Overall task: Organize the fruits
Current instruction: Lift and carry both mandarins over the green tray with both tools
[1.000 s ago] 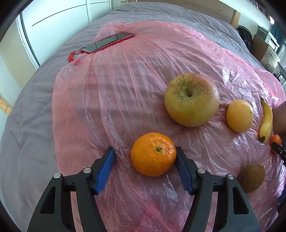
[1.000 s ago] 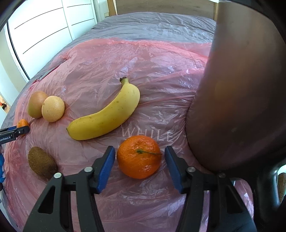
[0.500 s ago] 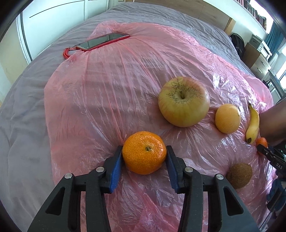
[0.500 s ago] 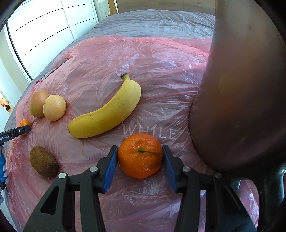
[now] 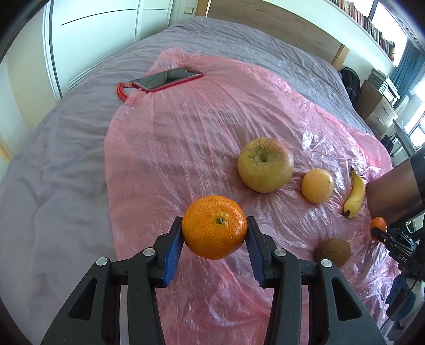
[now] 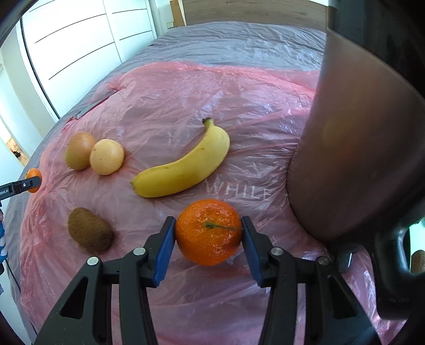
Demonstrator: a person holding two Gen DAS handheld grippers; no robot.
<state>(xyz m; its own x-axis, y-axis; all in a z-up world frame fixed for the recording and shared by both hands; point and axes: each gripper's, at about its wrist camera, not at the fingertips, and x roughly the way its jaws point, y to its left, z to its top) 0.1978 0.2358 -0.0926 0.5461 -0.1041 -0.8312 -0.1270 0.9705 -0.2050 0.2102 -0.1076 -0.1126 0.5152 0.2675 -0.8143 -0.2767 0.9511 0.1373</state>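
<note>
Both mandarins are now clamped and raised off the pink plastic sheet [image 5: 164, 148]: one [image 5: 215, 227] by the left claw [image 5: 214, 238], the other [image 6: 208, 231] by the right claw [image 6: 208, 240]. Light, soft-skinned, rounded fruit is best gripped gently across the widest part.

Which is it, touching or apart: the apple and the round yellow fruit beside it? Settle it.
Apart. The left wrist view shows pink plastic between the apple and the round yellow fruit.

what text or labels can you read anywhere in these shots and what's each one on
"WHILE": white print on the pink plastic sheet, just beyond the mandarin held in the right gripper.
"DAS": white letters on the right gripper's black body, seen from the left wrist view.
"bot.AI": the end of a cut-off label on the left gripper's finger at the frame edge.
Book spines on the shelf: too small to read.
</note>
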